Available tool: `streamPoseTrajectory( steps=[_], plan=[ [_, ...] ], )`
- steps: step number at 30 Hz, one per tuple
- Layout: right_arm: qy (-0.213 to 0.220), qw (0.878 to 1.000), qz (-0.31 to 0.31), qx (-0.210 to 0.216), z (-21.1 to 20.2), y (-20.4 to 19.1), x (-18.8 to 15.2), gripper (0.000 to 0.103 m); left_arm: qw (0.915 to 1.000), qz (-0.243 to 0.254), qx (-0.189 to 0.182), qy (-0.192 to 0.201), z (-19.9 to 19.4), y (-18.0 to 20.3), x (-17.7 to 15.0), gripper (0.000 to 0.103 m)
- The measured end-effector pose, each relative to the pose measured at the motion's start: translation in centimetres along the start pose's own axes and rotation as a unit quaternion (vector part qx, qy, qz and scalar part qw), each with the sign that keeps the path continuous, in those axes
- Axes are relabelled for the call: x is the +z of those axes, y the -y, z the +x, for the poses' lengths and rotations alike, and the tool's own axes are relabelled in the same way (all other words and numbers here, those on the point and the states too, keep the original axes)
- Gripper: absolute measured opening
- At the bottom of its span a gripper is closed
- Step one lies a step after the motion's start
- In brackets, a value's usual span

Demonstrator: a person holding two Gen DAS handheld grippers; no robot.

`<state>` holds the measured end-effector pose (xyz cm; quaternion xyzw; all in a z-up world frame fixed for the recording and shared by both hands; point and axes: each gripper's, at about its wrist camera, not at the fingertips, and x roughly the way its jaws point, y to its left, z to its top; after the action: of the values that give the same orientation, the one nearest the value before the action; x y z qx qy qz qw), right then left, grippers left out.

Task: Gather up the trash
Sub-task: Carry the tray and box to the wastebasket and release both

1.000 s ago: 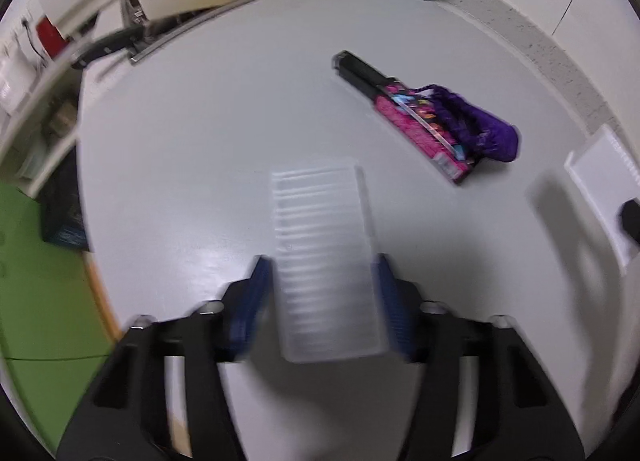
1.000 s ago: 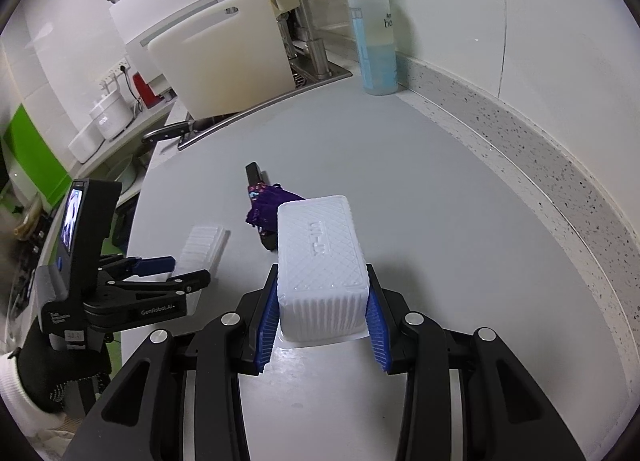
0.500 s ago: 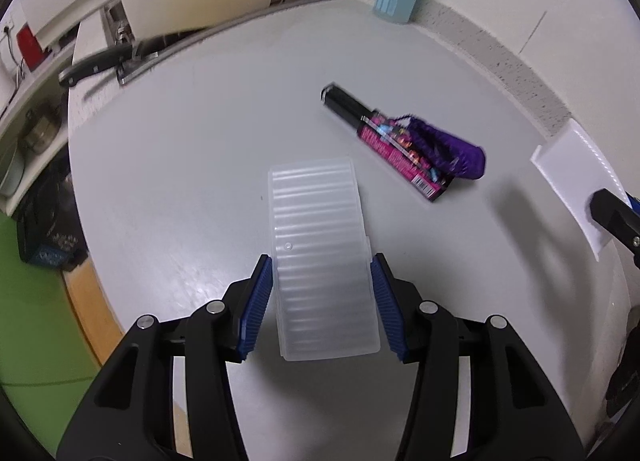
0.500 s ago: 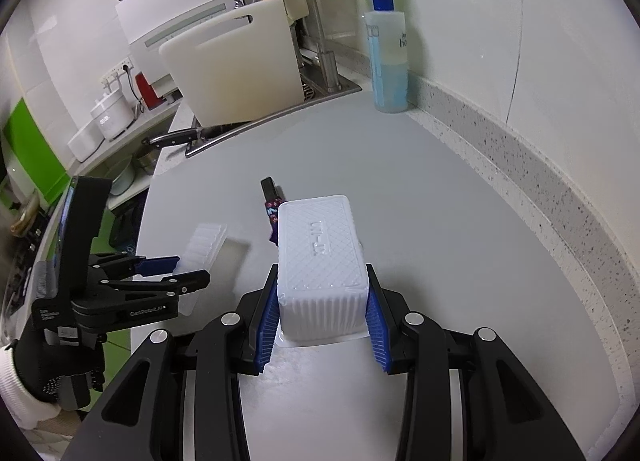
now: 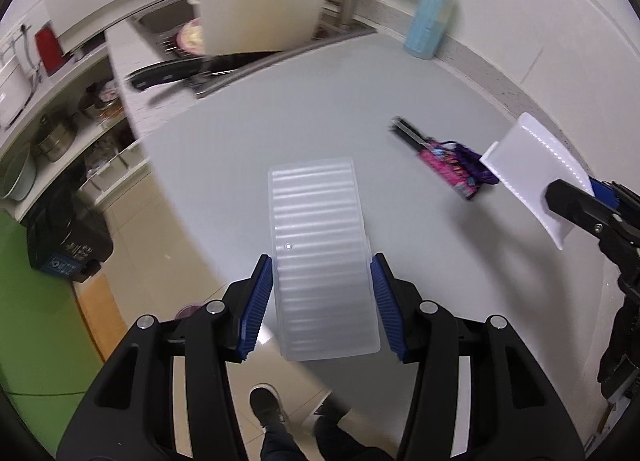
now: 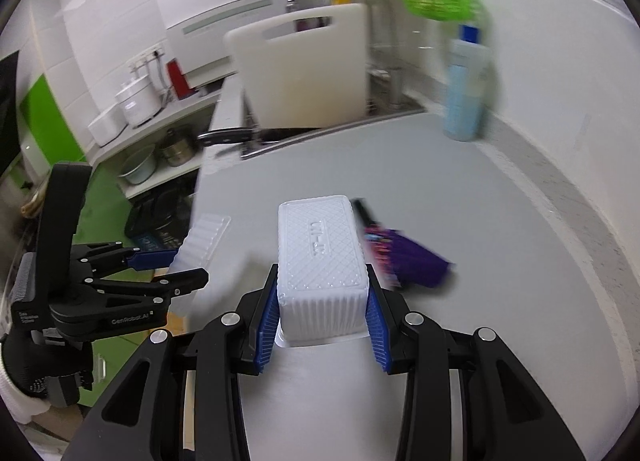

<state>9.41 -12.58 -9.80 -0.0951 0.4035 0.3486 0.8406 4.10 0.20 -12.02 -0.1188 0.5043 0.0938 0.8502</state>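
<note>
Trash in both grippers, wrapper on the counter

Trash fills your grip: the left gripper has its jaws clamped on a clear ribbed plastic lid, and the right gripper has its jaws clamped on a white plastic tub, upside down. A crumpled purple wrapper lies on the grey counter beside the tub.

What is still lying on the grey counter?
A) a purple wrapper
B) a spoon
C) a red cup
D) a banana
A: the purple wrapper lies on the counter, while the left claw holds a clear tray and the right claw holds a white tub.
</note>
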Motion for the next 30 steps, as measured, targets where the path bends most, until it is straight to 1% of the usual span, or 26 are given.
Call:
streamPoseTrajectory(
  steps=[4, 7, 8, 10, 12, 13, 16, 20, 22, 25, 30],
  plan=[
    [-0.009, 0.999, -0.021, 0.025, 2.3, -5.3, 0.7, 0.038, 0.9997, -0.021, 0.011, 0.002, -1.6, -5.2, -1.5, 0.05],
    [-0.019, 0.998, -0.04, 0.045, 4.3, -9.5, 1.2, 0.038, 0.9986, -0.048, 0.024, 0.001, -2.8, -10.5, -3.3, 0.05],
    [-0.023, 0.997, -0.046, 0.052, 5.0, -10.8, 1.2, 0.038, 0.9981, -0.055, 0.027, 0.0, -3.0, -11.7, -3.8, 0.05],
    [-0.034, 0.995, -0.058, 0.069, 7.1, -14.0, 1.2, 0.038, 0.9966, -0.075, 0.033, -0.005, -3.3, -15.2, -5.4, 0.05],
    [-0.047, 0.993, -0.066, 0.084, 9.1, -16.5, 1.0, 0.038, 0.995, -0.092, 0.039, -0.009, -3.2, -18.0, -6.7, 0.05],
    [-0.055, 0.992, -0.07, 0.09, 10.3, -17.8, 0.8, 0.038, 0.994, -0.1, 0.044, -0.013, -2.9, -19.8, -7.6, 0.05],
    [-0.079, 0.988, -0.085, 0.103, 14.1, -21.4, 0.1, 0.038, 0.9918, -0.114, 0.053, -0.023, -1.6, -23.5, -9.6, 0.05],
    [-0.106, 0.982, -0.106, 0.112, 20.0, -25.3, -1.7, 0.038, 0.9884, -0.133, 0.061, -0.04, 2.1, -28.5, -12.5, 0.05],
    [-0.116, 0.981, -0.112, 0.111, 22.6, -26.4, -2.8, 0.038, 0.987, -0.14, 0.06, -0.051, 4.5, -30.4, -14.1, 0.05],
    [-0.136, 0.978, -0.118, 0.108, 27.7, -27.7, -5.3, 0.038, 0.985, -0.148, 0.055, -0.07, 10.0, -33.4, -17.1, 0.05],
    [-0.165, 0.972, -0.13, 0.104, 35.4, -28.5, -10.3, 0.038, 0.9804, -0.163, 0.047, -0.099, 19.1, -36.7, -21.4, 0.05]
  ],
)
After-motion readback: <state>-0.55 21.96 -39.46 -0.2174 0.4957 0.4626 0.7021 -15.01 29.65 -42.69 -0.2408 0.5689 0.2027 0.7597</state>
